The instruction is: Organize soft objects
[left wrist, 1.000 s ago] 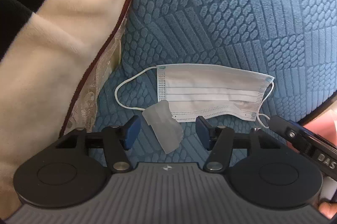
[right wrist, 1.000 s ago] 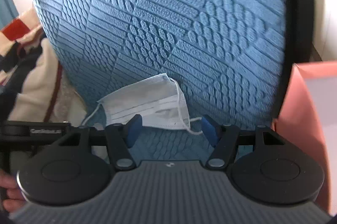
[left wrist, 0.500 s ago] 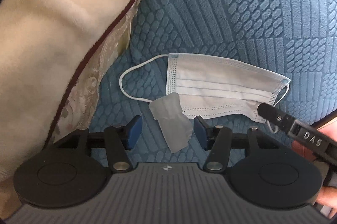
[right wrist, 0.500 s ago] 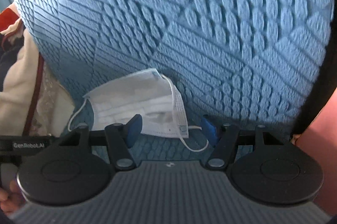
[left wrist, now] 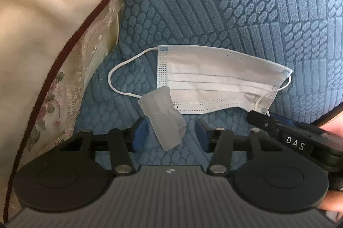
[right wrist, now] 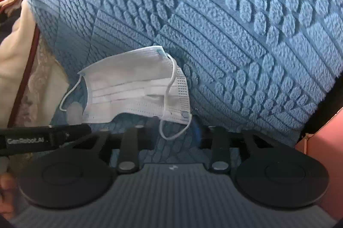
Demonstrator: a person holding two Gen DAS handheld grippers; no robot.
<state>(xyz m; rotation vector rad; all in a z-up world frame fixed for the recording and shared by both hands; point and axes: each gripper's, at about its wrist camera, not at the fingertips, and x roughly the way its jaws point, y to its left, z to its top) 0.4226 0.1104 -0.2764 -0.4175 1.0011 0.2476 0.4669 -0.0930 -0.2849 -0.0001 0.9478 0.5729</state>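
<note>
A white and pale-blue face mask (left wrist: 214, 86) lies on the blue textured sofa seat against the backrest; it also shows in the right wrist view (right wrist: 133, 90). A small translucent plastic piece (left wrist: 165, 118) lies in front of its left end. My left gripper (left wrist: 170, 135) is open, its blue pads on either side of the plastic piece, not touching it. My right gripper (right wrist: 174, 131) is open just in front of the mask's right end, with the ear loop (right wrist: 173, 131) hanging between its fingers.
A cream blanket with a dark red edge (left wrist: 42, 35) is piled at the left over a floral cushion (left wrist: 70, 95). The blue backrest (right wrist: 214, 24) rises right behind the mask. A pink box (right wrist: 321, 153) stands at the right.
Both grippers have moved closer to the mask. The right gripper's fingers have narrowed and now flank the right ear loop. The left gripper's fingers now flank the plastic piece.
</note>
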